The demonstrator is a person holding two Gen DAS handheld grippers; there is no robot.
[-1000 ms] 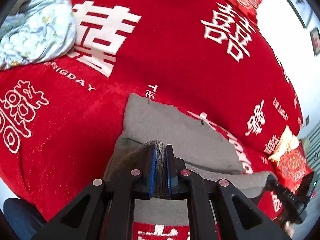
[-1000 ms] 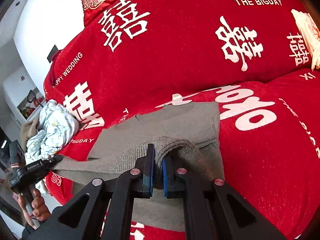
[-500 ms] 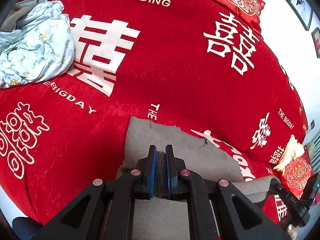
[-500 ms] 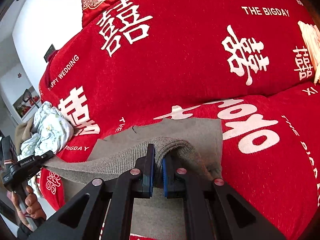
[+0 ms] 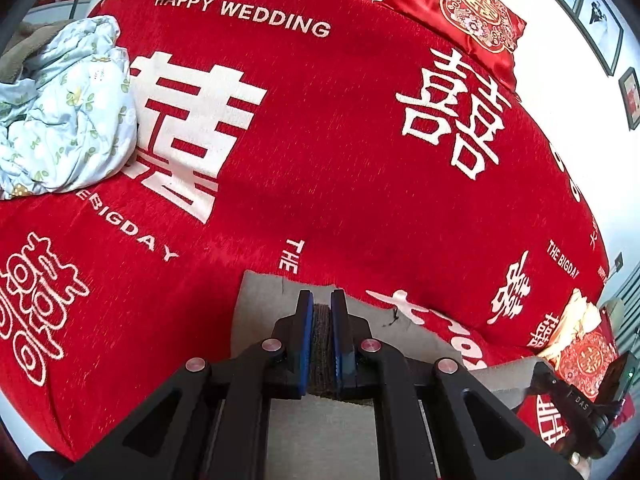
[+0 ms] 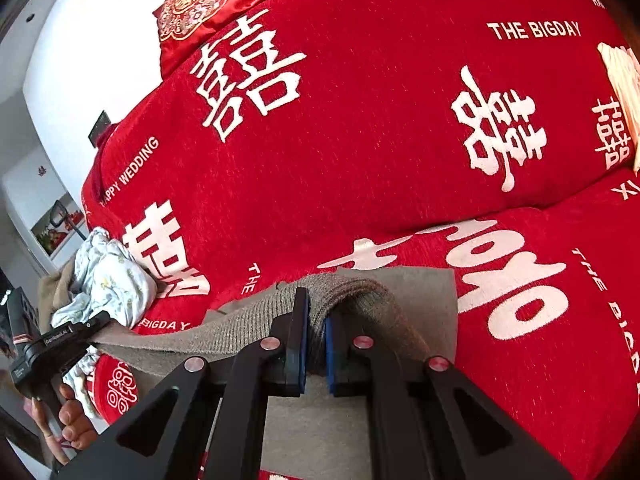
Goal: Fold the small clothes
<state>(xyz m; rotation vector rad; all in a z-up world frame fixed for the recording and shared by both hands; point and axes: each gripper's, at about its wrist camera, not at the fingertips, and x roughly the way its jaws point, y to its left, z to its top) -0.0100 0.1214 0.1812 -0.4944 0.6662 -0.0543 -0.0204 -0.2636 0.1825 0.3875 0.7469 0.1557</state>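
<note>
Open red sofa cover (image 5: 340,184) stretches beyond the grey garment's (image 6: 420,292) far edge. Left gripper (image 5: 321,300) and right gripper (image 6: 316,304) each pinch its knitted hem.

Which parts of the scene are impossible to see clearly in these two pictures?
- Gray garment: its near part is hidden by the gripper frame in both wrist views, so its type is unclear.
- Floral cloth pile: cut off by the left edge of the left wrist view.
- Left gripper: in the right wrist view, only its tip shows, clamping the garment's edge.
</note>
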